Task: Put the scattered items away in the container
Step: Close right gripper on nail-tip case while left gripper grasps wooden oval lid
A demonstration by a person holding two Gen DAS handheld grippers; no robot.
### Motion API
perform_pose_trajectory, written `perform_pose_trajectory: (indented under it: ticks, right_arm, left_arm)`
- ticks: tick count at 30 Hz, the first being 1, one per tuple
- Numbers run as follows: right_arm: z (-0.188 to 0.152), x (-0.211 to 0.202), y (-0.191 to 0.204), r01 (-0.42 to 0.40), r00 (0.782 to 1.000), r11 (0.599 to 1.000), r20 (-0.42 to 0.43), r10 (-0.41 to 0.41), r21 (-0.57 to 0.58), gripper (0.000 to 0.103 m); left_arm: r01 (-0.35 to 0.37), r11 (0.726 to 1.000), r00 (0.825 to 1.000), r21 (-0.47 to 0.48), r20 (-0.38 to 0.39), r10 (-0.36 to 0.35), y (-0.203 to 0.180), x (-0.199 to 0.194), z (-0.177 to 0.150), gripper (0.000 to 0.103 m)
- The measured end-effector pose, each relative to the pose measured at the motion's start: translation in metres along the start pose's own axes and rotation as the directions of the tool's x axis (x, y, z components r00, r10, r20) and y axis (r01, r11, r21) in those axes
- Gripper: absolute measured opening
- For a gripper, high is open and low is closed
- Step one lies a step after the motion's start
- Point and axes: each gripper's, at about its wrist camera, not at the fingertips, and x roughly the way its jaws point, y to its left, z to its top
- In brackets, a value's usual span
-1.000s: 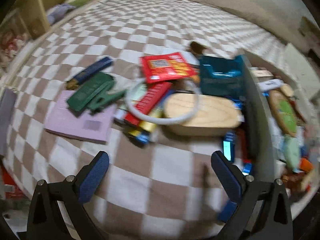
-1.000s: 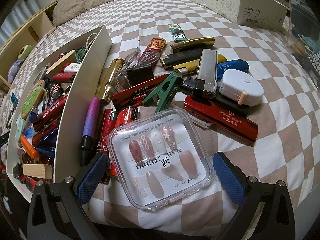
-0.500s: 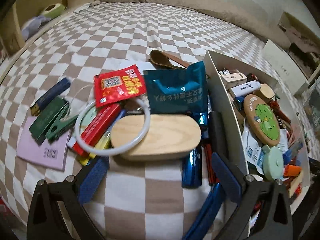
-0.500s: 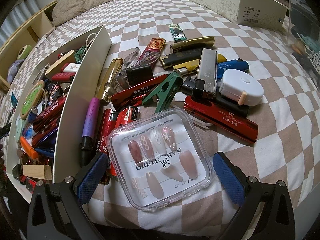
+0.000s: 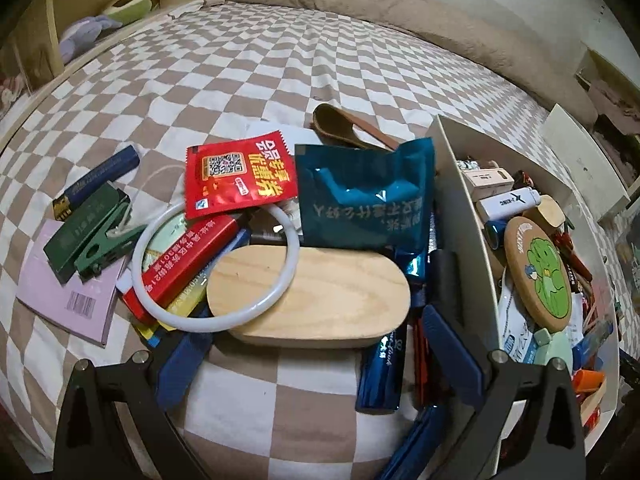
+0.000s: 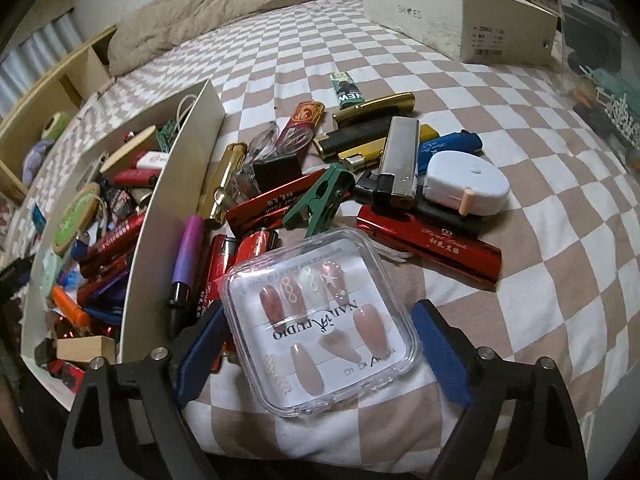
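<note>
A clear plastic case of false nails (image 6: pixel 320 320) lies on the checked bedspread between the fingers of my right gripper (image 6: pixel 320 348). Its jaws are closing, and the blue pads (image 6: pixel 200 344) meet the case's two sides. The white cardboard container (image 6: pixel 176 184) stands just left of it, packed with lighters and small items. My left gripper (image 5: pixel 316 360) hangs open above the near edge of an oval wooden box (image 5: pixel 308 296), on which a white ring (image 5: pixel 216 312) leans. The same container (image 5: pixel 460 208) shows to the right there.
Beside the wooden box lie a red sachet (image 5: pixel 240 176), a teal pouch (image 5: pixel 368 196), a green clip (image 5: pixel 96 236) and a pink booklet (image 5: pixel 68 288). Beyond the nail case are lighters, a red bar (image 6: pixel 432 240), a white tape measure (image 6: pixel 464 184) and a shoe box (image 6: pixel 460 20).
The right gripper's fingers have come in from wide apart onto the sides of the nail case. The left gripper has shifted right and nearer, up to the wooden box and the container.
</note>
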Motion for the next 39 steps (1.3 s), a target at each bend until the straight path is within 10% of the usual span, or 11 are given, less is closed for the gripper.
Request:
perform_pose_trajectory:
  ticks: [21,39]
  right_arm:
    - [0.002,0.007,-0.016,-0.195,0.980,0.976,-0.027,0.198,0.094,0.103]
    - [0.001,0.006,-0.003,-0.065,0.998,0.997,0.014,0.065,0.043,0.085]
  left_arm:
    - [0.034,0.998,0.999,-0.049,-0.024,-0.035,0.011,0.007,0.000,0.103]
    - [0.029,0.994,0.999,-0.106,0.031,-0.025,0.016,0.006,0.002,0.095]
